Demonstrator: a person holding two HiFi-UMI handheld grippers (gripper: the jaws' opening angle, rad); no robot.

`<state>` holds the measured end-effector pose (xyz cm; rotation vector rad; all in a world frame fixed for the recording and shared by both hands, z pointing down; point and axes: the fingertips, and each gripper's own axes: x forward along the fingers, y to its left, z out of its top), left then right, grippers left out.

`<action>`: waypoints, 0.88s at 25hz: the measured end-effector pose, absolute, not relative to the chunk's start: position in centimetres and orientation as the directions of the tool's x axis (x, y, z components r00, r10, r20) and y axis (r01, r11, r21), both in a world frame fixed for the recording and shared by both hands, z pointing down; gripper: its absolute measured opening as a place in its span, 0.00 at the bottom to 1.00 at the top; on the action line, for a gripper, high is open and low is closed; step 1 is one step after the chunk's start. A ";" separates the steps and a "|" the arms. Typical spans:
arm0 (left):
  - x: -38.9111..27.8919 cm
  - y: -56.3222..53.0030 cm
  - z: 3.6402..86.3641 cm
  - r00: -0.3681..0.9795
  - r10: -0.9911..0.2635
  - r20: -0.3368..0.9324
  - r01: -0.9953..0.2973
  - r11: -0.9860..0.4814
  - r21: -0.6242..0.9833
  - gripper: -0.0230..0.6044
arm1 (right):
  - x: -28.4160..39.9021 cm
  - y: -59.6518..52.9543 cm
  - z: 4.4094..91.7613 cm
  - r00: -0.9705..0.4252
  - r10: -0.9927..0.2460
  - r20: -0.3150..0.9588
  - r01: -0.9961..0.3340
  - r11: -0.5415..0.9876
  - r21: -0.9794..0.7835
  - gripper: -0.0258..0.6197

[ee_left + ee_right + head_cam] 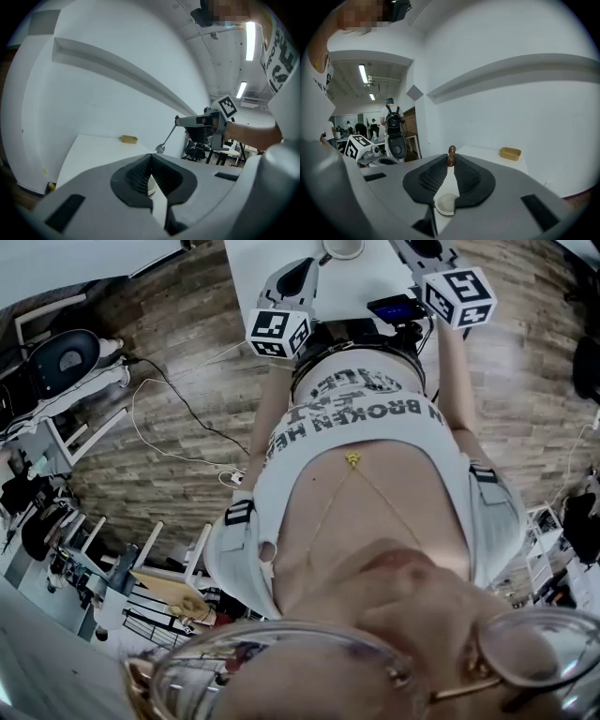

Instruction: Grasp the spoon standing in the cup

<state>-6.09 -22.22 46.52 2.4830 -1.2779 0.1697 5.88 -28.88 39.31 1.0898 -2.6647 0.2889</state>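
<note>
My right gripper (451, 160) is shut on the brown end of the spoon's handle (451, 154). In the left gripper view that right gripper (202, 123) holds the metal spoon (167, 139) in the air, slanting, with its bowl hanging down over the white table (93, 154). A white cup (445, 205) shows low between the right jaws, and a cup rim (150, 185) also shows behind the left jaws. My left gripper (151, 160) is shut with nothing in it. In the head view both grippers (284, 306) (441, 273) reach over the table near the cup (343, 247).
A small tan box (129, 139) (510, 153) lies on the table by the white wall. Office chairs, desks and people stand in the room beyond the table's end (391, 131). A dark device (396, 308) sits at the table's near edge.
</note>
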 end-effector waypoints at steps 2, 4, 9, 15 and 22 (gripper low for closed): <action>-5.9 -22.4 45.9 0.595 -0.765 0.248 -0.803 -0.547 0.237 0.02 | 5.9 -28.5 38.2 -0.692 -0.665 0.280 -0.708 0.700 -0.088 0.10; -5.6 -22.6 45.3 0.600 -0.762 0.243 -0.799 -0.558 0.223 0.02 | 5.9 -28.2 37.2 -0.694 -0.671 0.261 -0.710 0.699 -0.087 0.10; -5.2 -23.0 43.7 0.610 -0.762 0.218 -0.792 -0.575 0.206 0.02 | 5.7 -27.5 35.2 -0.701 -0.684 0.202 -0.709 0.697 -0.101 0.10; -4.7 -23.6 40.8 0.619 -0.770 0.157 -0.783 -0.586 0.209 0.02 | 5.6 -26.8 33.8 -0.706 -0.690 0.158 -0.707 0.698 -0.113 0.10; -3.9 -23.4 38.3 0.631 -0.766 0.121 -0.772 -0.607 0.187 0.02 | 5.4 -26.5 33.3 -0.709 -0.690 0.143 -0.704 0.702 -0.104 0.10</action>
